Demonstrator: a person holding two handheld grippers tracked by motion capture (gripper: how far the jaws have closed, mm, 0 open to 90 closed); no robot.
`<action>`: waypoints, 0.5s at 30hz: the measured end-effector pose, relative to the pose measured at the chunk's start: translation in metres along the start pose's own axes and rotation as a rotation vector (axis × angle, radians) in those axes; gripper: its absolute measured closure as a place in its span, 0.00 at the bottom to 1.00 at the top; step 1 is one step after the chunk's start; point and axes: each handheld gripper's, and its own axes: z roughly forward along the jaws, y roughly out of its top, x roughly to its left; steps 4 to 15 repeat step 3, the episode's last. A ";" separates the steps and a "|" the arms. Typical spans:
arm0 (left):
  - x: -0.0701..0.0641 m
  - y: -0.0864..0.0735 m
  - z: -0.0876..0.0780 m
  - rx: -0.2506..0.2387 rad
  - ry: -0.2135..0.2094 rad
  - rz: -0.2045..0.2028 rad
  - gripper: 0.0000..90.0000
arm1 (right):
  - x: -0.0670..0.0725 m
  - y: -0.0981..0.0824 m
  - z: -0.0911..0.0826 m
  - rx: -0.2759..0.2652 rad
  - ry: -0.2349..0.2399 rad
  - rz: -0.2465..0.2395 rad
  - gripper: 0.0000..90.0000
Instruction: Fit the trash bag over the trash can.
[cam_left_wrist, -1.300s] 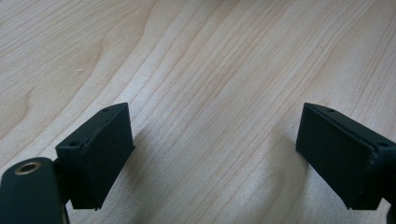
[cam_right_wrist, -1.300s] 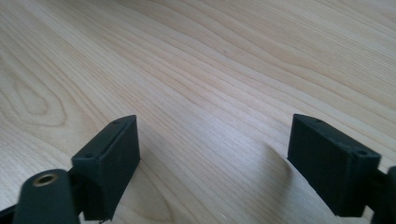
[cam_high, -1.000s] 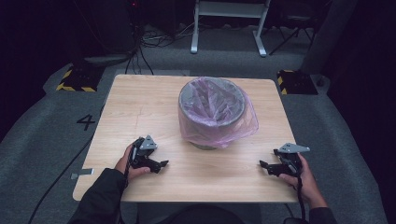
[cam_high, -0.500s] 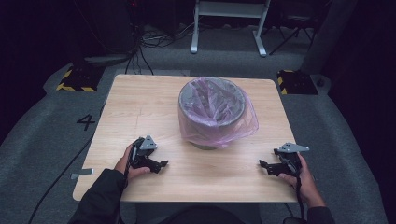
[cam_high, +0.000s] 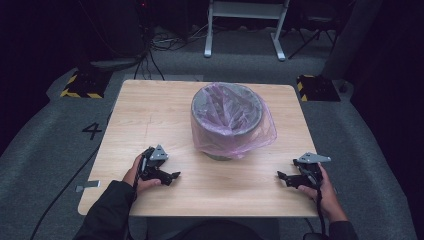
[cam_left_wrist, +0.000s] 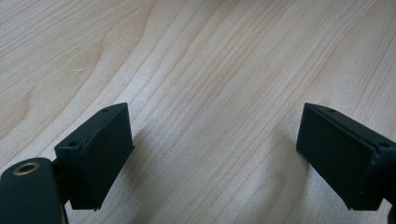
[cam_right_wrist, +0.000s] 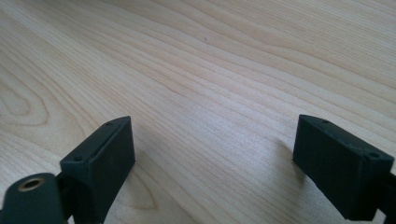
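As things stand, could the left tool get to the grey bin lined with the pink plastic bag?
Probably yes. The left tool sits low over the wooden table with jaws open and empty, and bare tabletop lies between it and the grey round bin lined with a pink plastic bag. Nothing stands in the way.

We read one mark | the digit "4" (cam_high: 92, 131) in black | it stands on the grey floor (cam_high: 45, 150), left of the table (cam_high: 150, 115) | we find no other legible text, label or brand | yellow-and-black hazard stripes (cam_high: 80, 86) edge a floor plate behind the table, wordless
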 end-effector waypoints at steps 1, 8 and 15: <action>0.000 0.000 0.000 -0.001 0.000 -0.001 0.12 | 0.000 0.000 0.000 0.000 0.000 0.000 0.14; 0.000 0.000 0.000 0.000 0.000 0.000 0.12 | 0.000 0.000 0.000 0.001 0.000 0.000 0.14; 0.000 0.000 0.000 0.000 0.000 0.000 0.12 | 0.000 0.000 0.000 0.001 0.000 0.000 0.14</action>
